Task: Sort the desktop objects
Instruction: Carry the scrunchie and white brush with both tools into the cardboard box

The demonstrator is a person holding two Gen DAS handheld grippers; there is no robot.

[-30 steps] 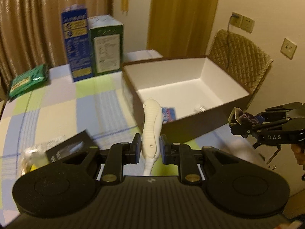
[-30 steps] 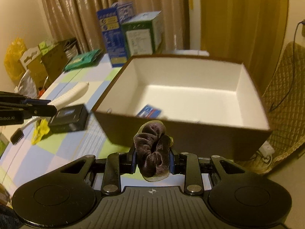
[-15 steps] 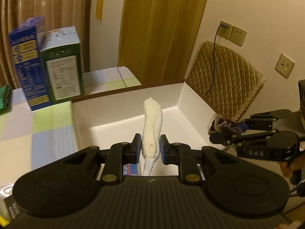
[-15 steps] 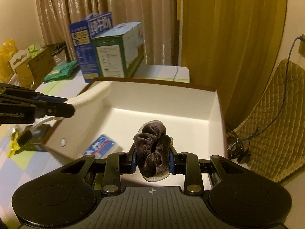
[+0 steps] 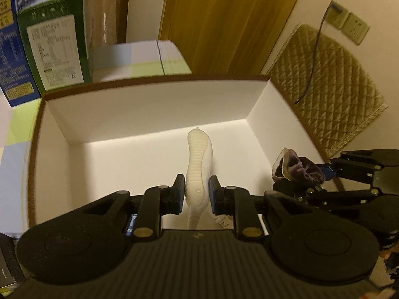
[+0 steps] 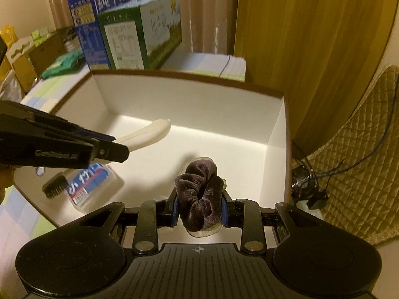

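- The left gripper (image 5: pixel 197 195) angles down over the open box (image 5: pixel 149 104), clenched on a white brush (image 5: pixel 199 164) by its handle.
- The right gripper (image 6: pixel 199 209) tilts likewise above the box, clamped on a dark velvet scrunchie (image 6: pixel 199 199).
- Two grippers, one box, two milk cartons (image 6: pixel 139 32) behind it.
- Only the right wrist view shows the brush's black bristles (image 6: pixel 55 186) and a blue-labelled packet (image 6: pixel 89 186) lying inside the box.

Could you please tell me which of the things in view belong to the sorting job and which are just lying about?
In the job:
- brush in the left tool
- scrunchie in the right tool
- box
- packet in the box

Lying about:
- milk cartons
- green pouch
- quilted cover
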